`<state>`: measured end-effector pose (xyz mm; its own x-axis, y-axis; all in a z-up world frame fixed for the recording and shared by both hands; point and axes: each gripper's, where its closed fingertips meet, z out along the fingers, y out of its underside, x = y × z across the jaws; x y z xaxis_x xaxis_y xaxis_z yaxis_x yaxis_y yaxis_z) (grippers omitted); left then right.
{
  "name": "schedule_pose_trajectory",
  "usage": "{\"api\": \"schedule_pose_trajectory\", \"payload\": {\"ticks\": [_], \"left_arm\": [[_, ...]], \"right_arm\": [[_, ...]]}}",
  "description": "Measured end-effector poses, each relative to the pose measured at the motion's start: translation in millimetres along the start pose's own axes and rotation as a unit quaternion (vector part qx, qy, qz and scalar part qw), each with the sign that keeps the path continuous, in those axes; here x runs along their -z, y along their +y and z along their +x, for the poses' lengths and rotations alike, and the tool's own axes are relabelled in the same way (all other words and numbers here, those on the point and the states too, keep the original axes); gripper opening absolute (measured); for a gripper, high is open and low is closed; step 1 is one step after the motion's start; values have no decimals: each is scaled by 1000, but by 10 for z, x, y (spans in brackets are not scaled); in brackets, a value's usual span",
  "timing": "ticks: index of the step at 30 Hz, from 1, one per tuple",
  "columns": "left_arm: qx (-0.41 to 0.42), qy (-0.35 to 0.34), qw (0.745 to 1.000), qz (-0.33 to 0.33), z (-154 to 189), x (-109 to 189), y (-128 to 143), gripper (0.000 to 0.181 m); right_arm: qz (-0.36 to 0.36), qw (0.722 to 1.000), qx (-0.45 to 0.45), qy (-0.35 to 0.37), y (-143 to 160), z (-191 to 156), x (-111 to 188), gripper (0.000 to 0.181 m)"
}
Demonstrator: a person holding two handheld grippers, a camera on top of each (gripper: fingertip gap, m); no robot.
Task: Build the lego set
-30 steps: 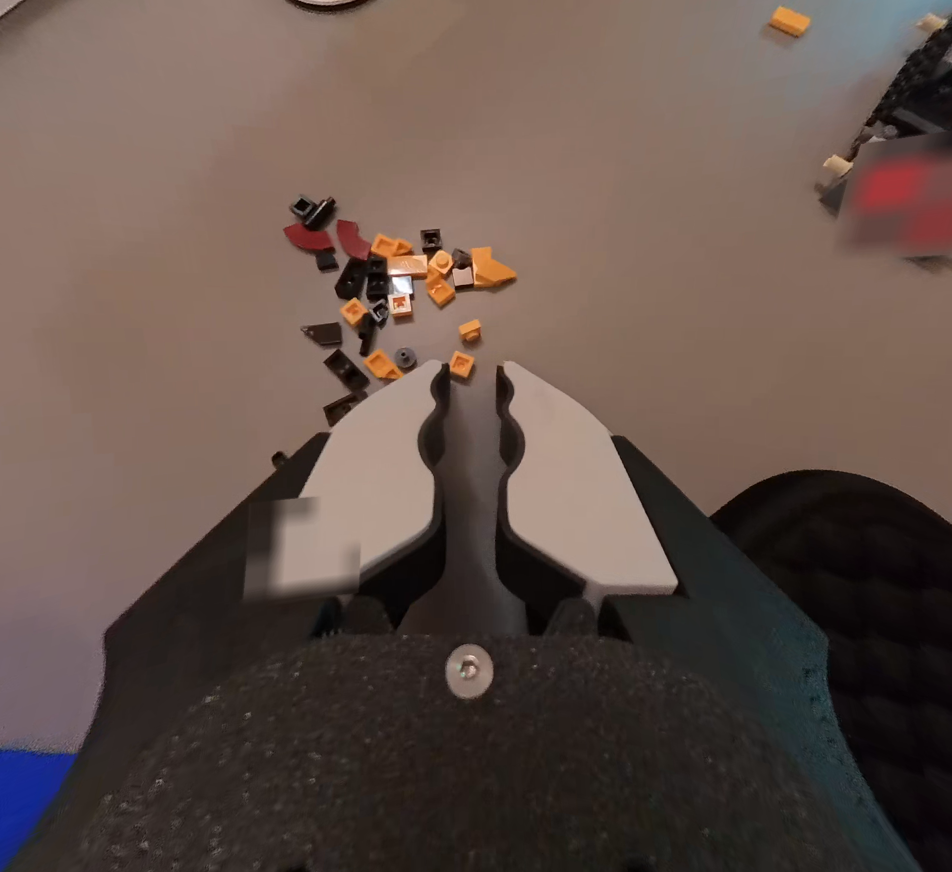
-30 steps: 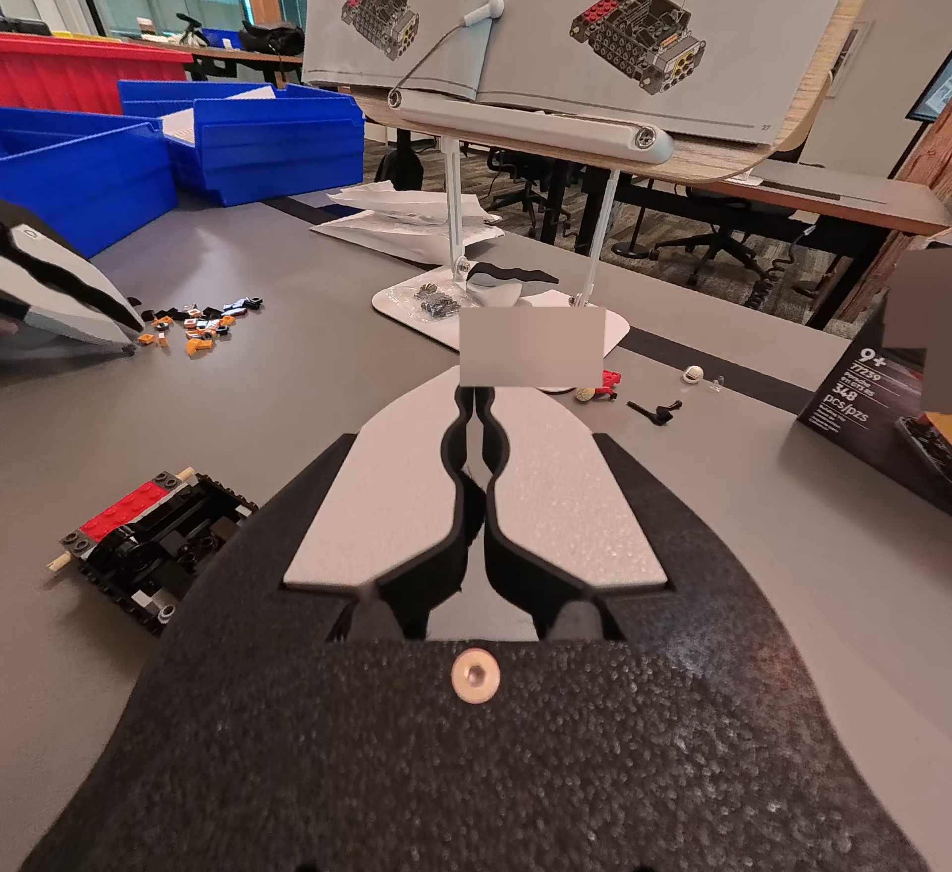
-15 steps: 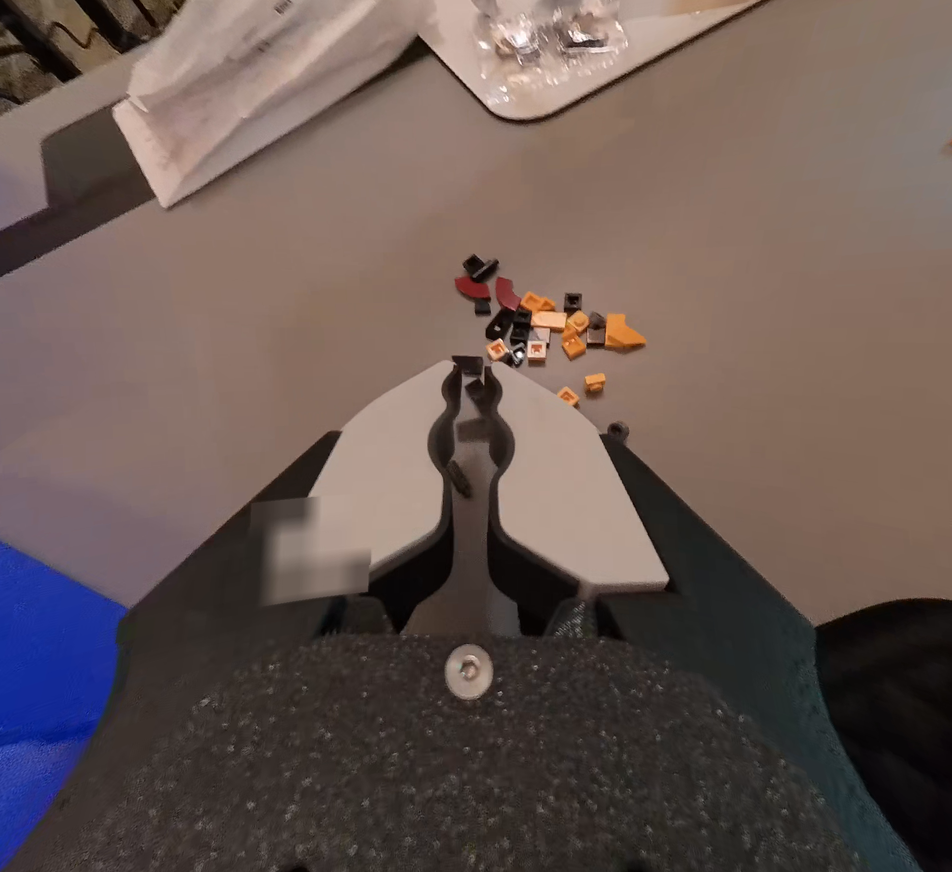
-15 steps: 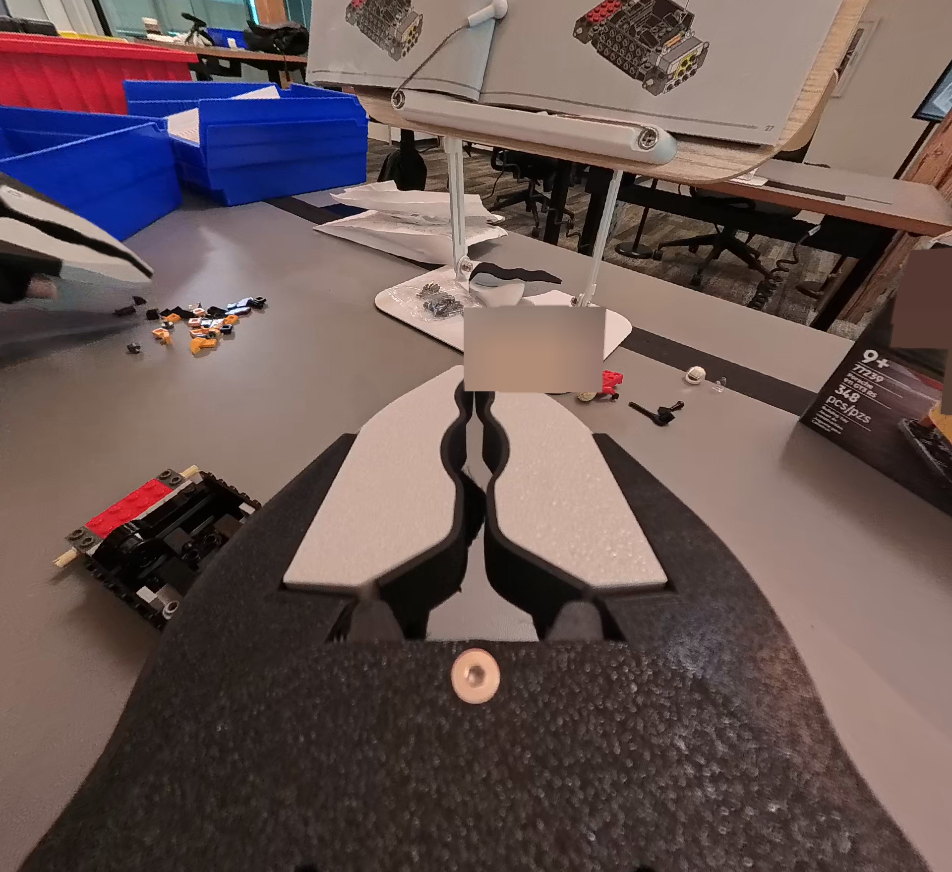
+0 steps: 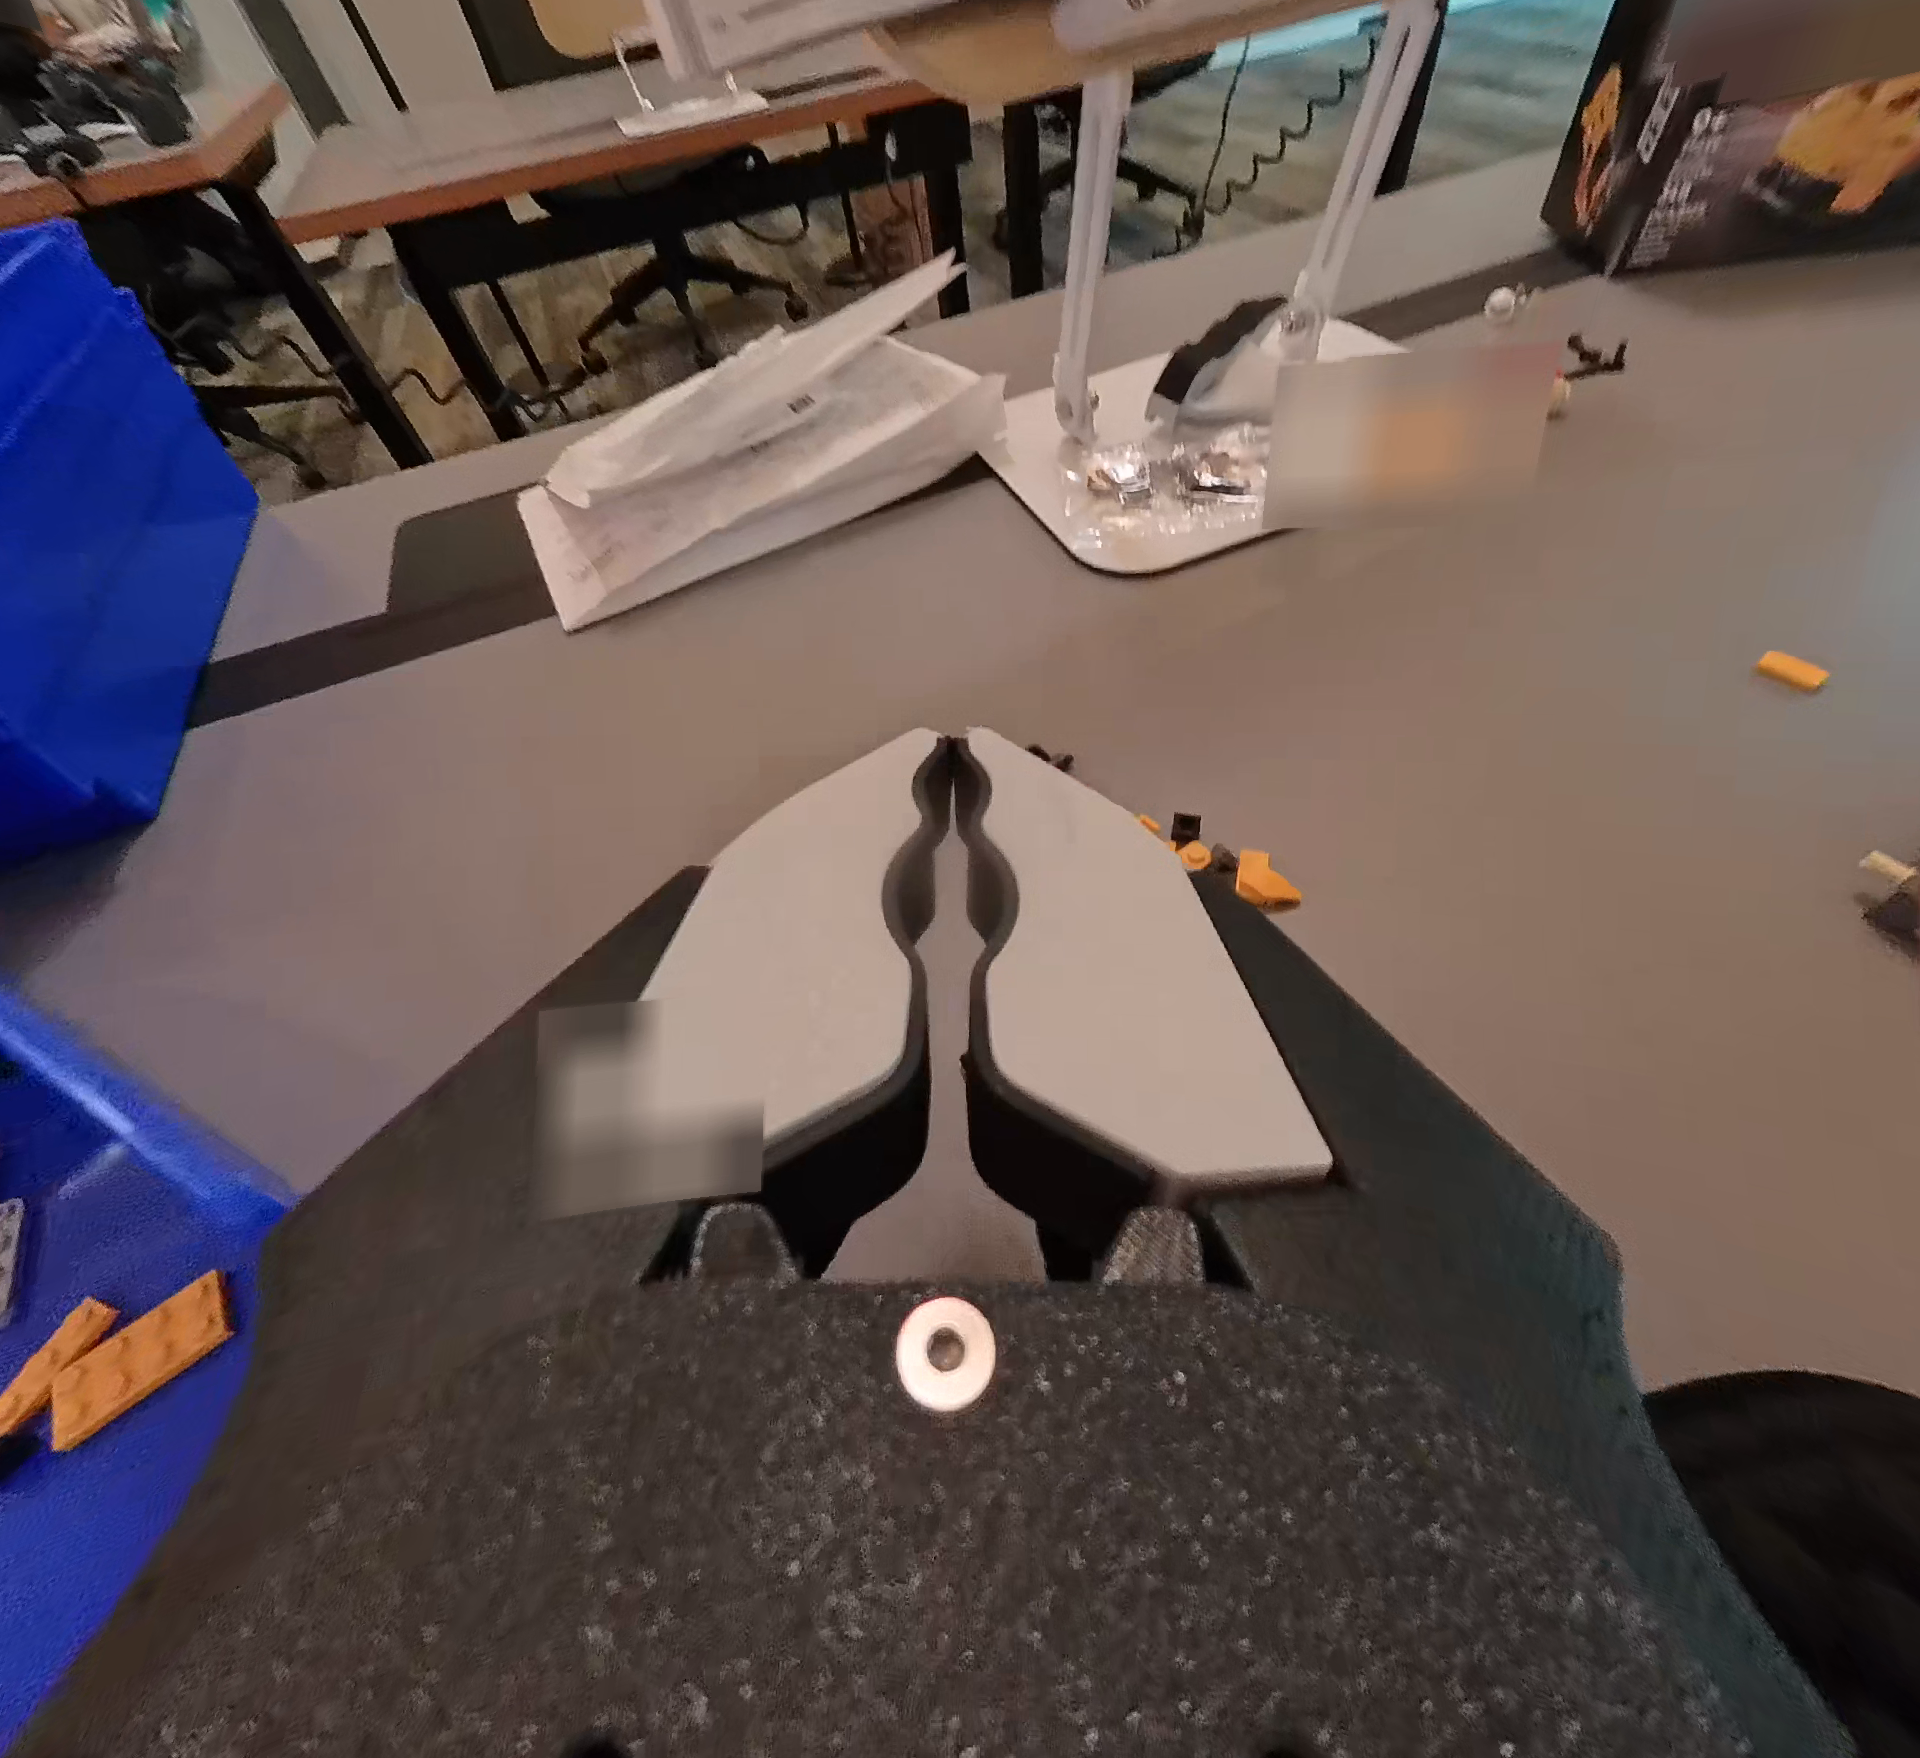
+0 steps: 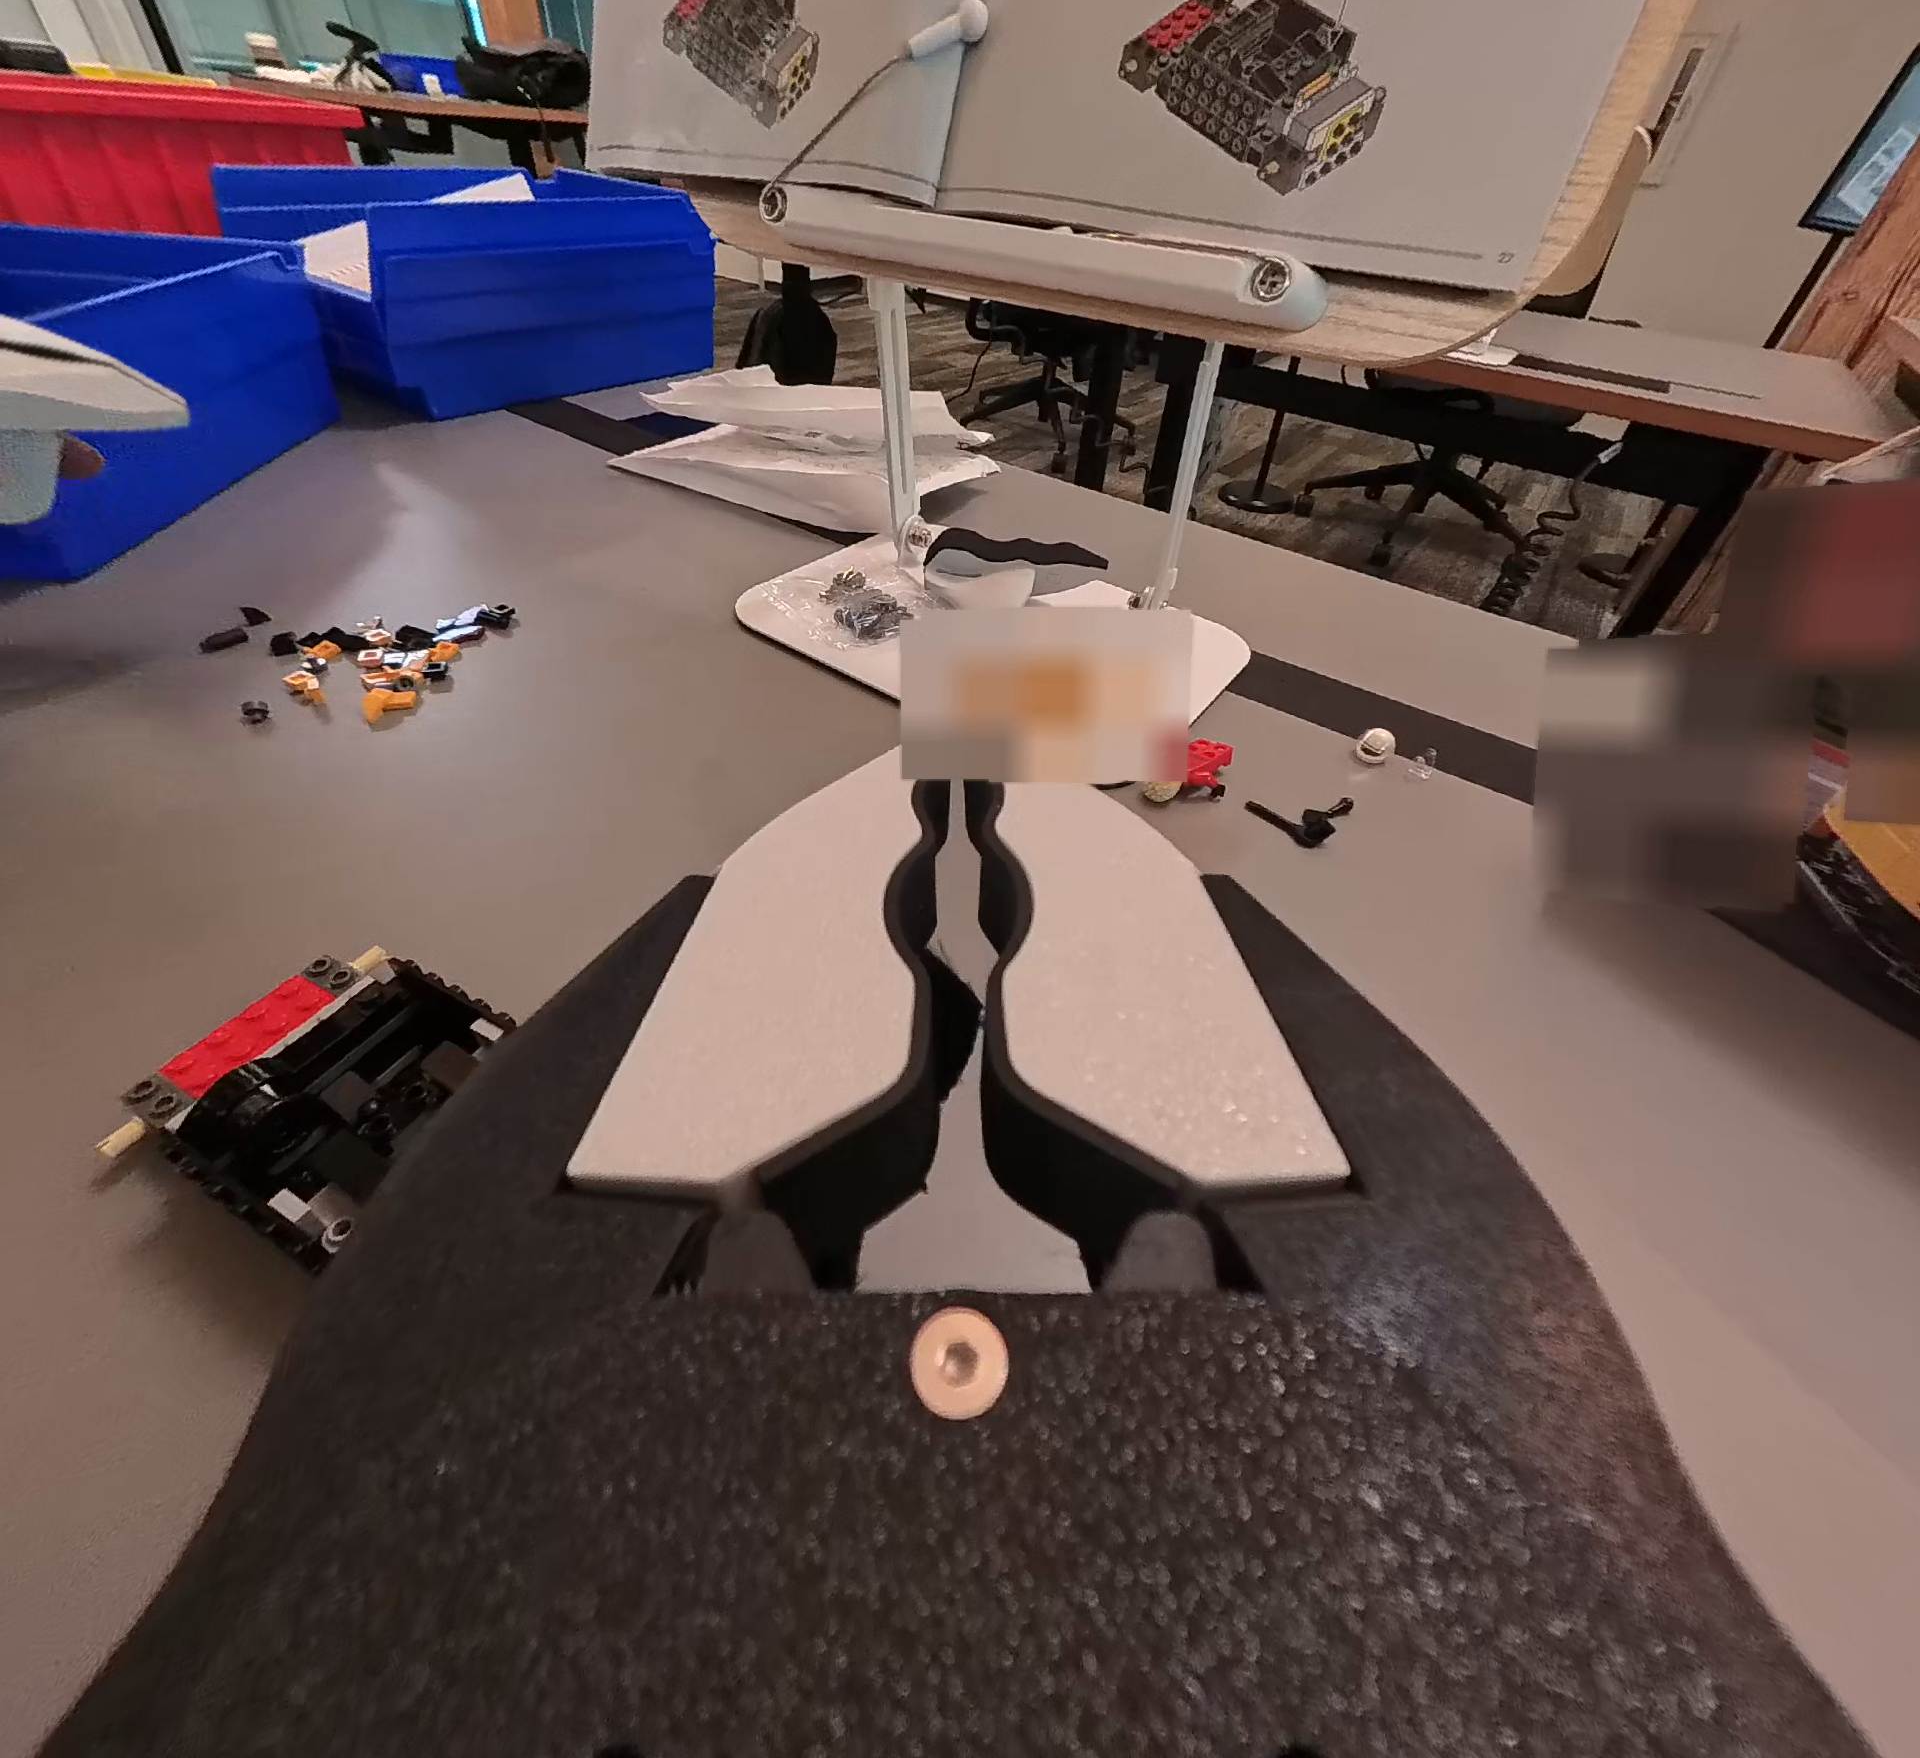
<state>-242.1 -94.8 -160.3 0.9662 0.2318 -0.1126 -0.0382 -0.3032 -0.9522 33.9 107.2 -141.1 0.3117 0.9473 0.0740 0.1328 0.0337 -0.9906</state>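
While the left gripper [image 5: 952, 744] hangs closed above the loose brick pile [image 6: 358, 654], whether it pinches a piece I cannot tell. Its tips point away from the chassis [image 6: 301, 1090], which lies left of the empty, nearly closed right gripper [image 6: 954, 799], the nearer one.

Blue bins [image 6: 499, 295] and white papers [image 5: 769, 461] beside stand

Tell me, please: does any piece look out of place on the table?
One orange piece lies alone on the grey table, apart from the pile of small pieces. The half-built model lies askew.
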Motion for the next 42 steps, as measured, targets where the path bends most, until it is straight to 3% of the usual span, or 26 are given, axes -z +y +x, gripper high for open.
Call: {"api": "schedule_pose_trajectory", "payload": {"ticks": [7,12,15,21,26,32,36,42], "left_arm": [[22,-39,997,57,-164,225,-197,0],[51,-79,992,87,-396,568,-302,0],[46,-115,990,68,-659,815,-307,0],[33,-170,983,-53,-1394,1294,-200,1],[27,-168,965,-198,-2036,1510,54,11],[62,-57,944,-319,-2331,1338,421,23],[36,-33,912,-408,-2478,1103,700,25],[25,-23,841,-540,-2695,856,1256,26]], "right_arm": [[5,1000,14,5,-30,-8,15,0],[5,1000,17,9,-28,-9,15,0],[4,1000,12,4,-23,-31,12,0],[5,1000,0,-7,-29,-75,15,0],[0,1000,-6,-17,-12,-115,5,0],[-23,1000,-14,-16,102,-117,-53,0],[-34,999,-6,-12,155,-130,-84,0],[-45,999,-2,-7,213,-118,-102,0]]}}
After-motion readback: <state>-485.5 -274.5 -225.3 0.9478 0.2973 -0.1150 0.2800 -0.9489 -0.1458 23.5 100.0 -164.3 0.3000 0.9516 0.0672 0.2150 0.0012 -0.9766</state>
